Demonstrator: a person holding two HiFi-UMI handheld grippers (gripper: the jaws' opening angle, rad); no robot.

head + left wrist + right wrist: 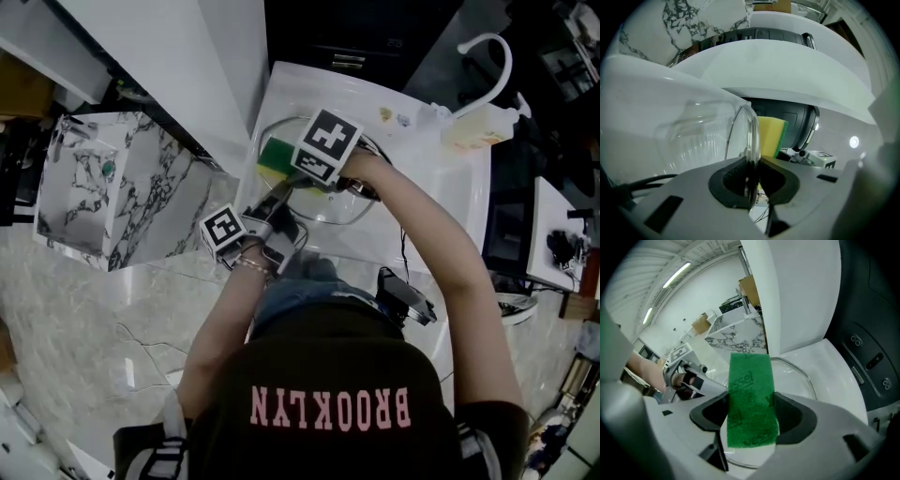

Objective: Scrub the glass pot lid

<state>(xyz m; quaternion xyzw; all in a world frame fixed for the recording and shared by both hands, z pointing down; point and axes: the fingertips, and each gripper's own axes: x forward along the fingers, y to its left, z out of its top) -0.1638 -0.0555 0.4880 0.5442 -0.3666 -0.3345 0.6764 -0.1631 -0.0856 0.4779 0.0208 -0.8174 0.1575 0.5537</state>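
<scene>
The glass pot lid [323,202] is held on edge over the white sink [450,178]. My left gripper [272,220] is shut on its rim; in the left gripper view the clear rim [751,140] runs up between the dark pads [726,180]. My right gripper [305,173] is shut on a yellow sponge with a green scouring face [275,155], pressed against the lid. The green face [751,399] fills the right gripper view, with the lid's rim [806,378] behind it. The sponge's yellow side [769,136] shows behind the glass in the left gripper view.
A curved white faucet [495,66] and a soap bottle [476,129] stand at the sink's far right. A marble-patterned box [112,187] sits to the left. A white panel [187,56] rises beside the sink. A black device [405,298] lies on the sink's near edge.
</scene>
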